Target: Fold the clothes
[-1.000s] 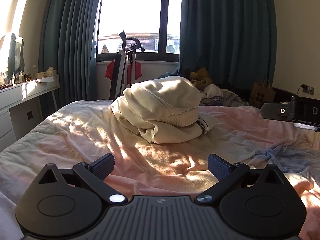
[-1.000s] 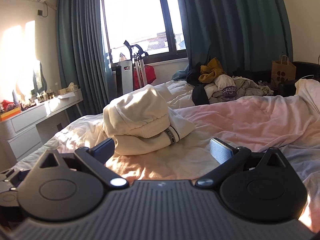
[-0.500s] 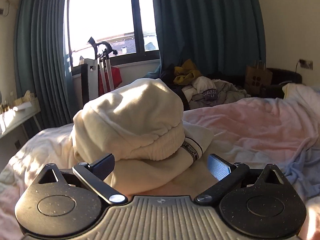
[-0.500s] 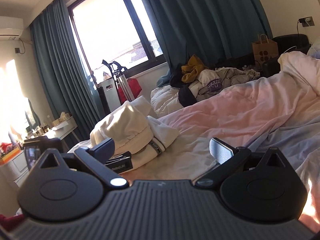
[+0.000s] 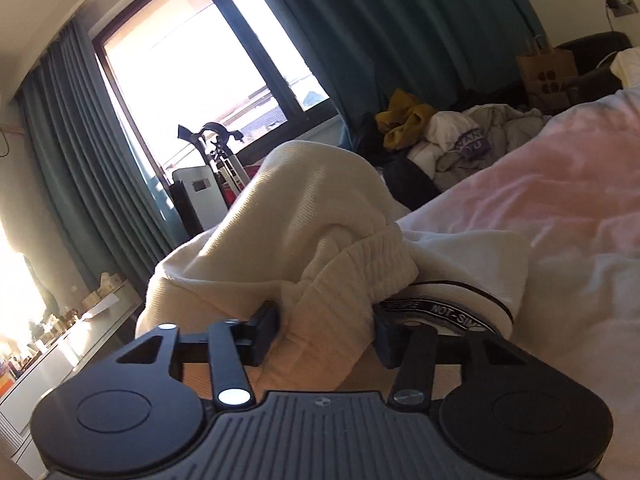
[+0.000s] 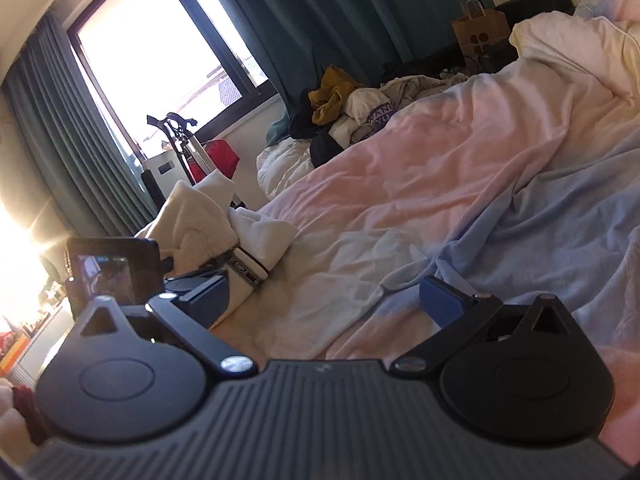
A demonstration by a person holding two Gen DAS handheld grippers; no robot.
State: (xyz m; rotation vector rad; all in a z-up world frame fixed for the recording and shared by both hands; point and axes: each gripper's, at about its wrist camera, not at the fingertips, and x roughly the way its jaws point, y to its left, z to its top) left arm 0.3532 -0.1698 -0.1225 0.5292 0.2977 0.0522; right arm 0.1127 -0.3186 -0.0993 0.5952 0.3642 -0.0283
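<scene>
Sunlit bedroom with tall teal curtains (image 5: 420, 40) on both sides of a bright window (image 5: 192, 80); a wide bed covered by a rumpled pink and pale blue sheet (image 6: 460, 184) fills the foreground. On the near left part of the bed sits a bundled cream knit sweatshirt with a ribbed hem (image 5: 304, 240), piled on a white garment with a black lettered band (image 5: 452, 312). A heap of other clothes, mustard, white and dark (image 6: 344, 108), lies well apart at the far side, near a brown paper bag (image 6: 480, 32).

In the left wrist view, the left tool (image 5: 326, 330) has its two dark pads on either side of a thick fold of the cream ribbed hem; the fabric bulges between them and the tool appears clamped on it. In the right wrist view, the right tool (image 6: 324, 300) is released, its blue pads spread wide over bare sheet, just beside the banded white garment and touching nothing.

The step appears to be taking up the sweatshirt to spread it for folding. To do it well, the left grip probably needs to hold only the cream hem, not the banded layer beneath. The right tool would best take a matching hem edge, so the garment lifts evenly and does not drag the pile along.
</scene>
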